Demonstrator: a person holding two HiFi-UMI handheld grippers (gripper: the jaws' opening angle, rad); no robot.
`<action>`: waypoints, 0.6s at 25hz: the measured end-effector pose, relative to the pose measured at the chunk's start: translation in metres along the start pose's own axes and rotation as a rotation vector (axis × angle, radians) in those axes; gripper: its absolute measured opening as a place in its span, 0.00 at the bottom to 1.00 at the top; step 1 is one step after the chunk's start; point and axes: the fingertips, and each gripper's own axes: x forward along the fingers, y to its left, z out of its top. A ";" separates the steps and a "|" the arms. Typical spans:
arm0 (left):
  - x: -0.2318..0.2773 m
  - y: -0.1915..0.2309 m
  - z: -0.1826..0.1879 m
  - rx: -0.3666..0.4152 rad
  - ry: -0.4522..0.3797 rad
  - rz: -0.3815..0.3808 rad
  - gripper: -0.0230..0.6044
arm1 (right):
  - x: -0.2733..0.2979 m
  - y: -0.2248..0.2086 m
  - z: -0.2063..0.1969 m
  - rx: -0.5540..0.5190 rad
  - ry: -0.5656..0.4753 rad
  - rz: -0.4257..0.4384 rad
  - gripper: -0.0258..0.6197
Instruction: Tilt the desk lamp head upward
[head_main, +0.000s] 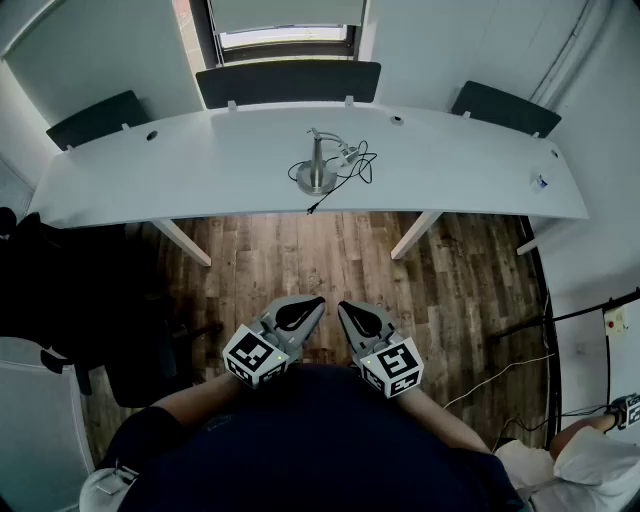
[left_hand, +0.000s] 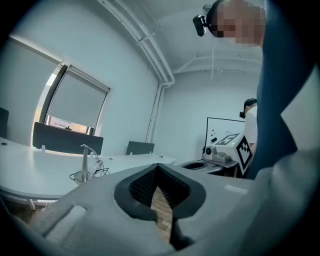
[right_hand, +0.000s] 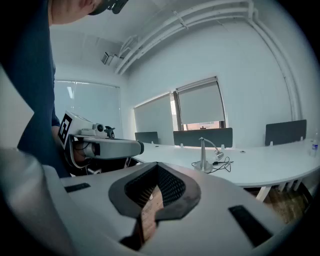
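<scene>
Left jaws: the left gripper (left_hand: 159, 172) has its jaws pressed together with nothing pinched. Only a strip of wood floor (head_main: 330, 260) shows through the slit below the dark ribbed pads.
Right jaws: the right gripper (right_hand: 157, 170) is closed the same way, pad against pad, and holds nothing.
Gripper position: both are held low and close against the person's dark blue top (head_main: 320, 440), above the floor. Their tips angle toward each other, near but apart, and the marker cubes sit on the person's side.
Desk lamp: the desk lamp (head_main: 318, 165) stands upright on a round metal base near the middle of the tabletop (head_main: 200, 160), well apart from both grippers.
Lamp head: the lamp head (head_main: 346, 153) sits at the end of a thin neck that bends over from the top of the post. It droops to the right in the head view and hangs low, near the tabletop.
Cable: a black cable (head_main: 355, 172) lies in loose loops just beside the base, with one end trailing toward the near edge.
Tabletop: long, white and curved, on slanted white legs.
Behind: dark divider panels (head_main: 288, 83) stand along the far edge, in front of a window (head_main: 285, 38) whose blind is drawn most of the way down.
</scene>
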 end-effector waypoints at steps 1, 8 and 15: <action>0.000 0.000 -0.001 0.002 0.002 -0.001 0.05 | 0.000 0.000 0.000 -0.001 -0.001 0.000 0.05; 0.003 0.000 -0.001 0.004 0.001 0.006 0.05 | 0.001 0.000 0.001 -0.011 -0.001 0.009 0.05; 0.008 0.000 0.000 0.008 0.000 0.016 0.05 | 0.001 -0.004 0.001 -0.013 -0.015 0.021 0.05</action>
